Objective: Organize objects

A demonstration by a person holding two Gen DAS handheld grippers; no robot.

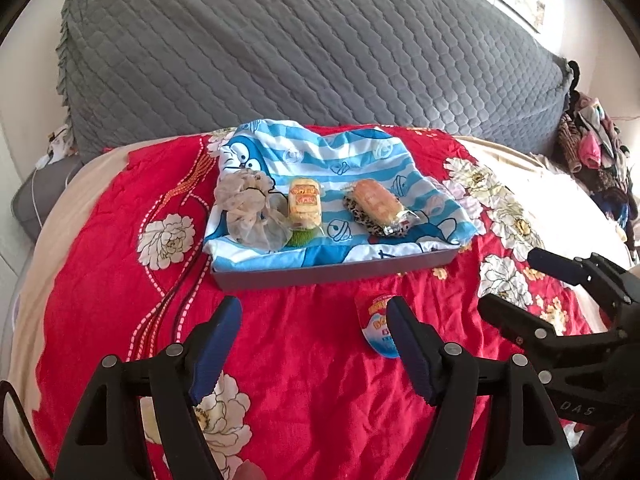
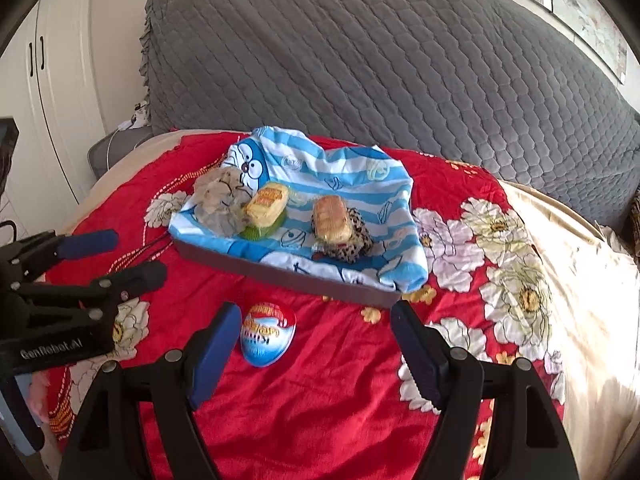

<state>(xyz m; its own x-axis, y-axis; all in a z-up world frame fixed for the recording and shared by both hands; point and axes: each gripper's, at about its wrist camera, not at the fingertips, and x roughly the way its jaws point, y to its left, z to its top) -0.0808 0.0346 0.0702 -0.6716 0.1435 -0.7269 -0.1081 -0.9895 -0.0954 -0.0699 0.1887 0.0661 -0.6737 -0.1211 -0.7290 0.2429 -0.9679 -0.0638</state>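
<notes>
A grey tray [image 1: 332, 271] [image 2: 280, 270] lined with a blue striped cartoon cloth [image 1: 320, 156] [image 2: 320, 164] sits on the red floral bedspread. On it lie a beige mesh scrunchie [image 1: 250, 208] [image 2: 220, 200], a wrapped cake [image 1: 306, 202] [image 2: 267, 200] on a green scrunchie [image 1: 302, 237], and a wrapped bun [image 1: 376, 200] [image 2: 330, 214] on a leopard scrunchie [image 2: 354, 240]. An egg-shaped red and blue snack pack [image 2: 267, 332] [image 1: 376, 328] lies in front of the tray. My left gripper [image 1: 314, 332] [image 2: 128, 258] and right gripper [image 2: 316, 336] [image 1: 516, 284] are open and empty, near the pack.
A grey quilted headboard [image 1: 300, 48] rises behind the bed. A pile of clothes [image 1: 592, 148] sits at the far right. White wardrobe doors [image 2: 52, 80] stand at the left. The bedspread [image 2: 340, 400] spreads around the tray.
</notes>
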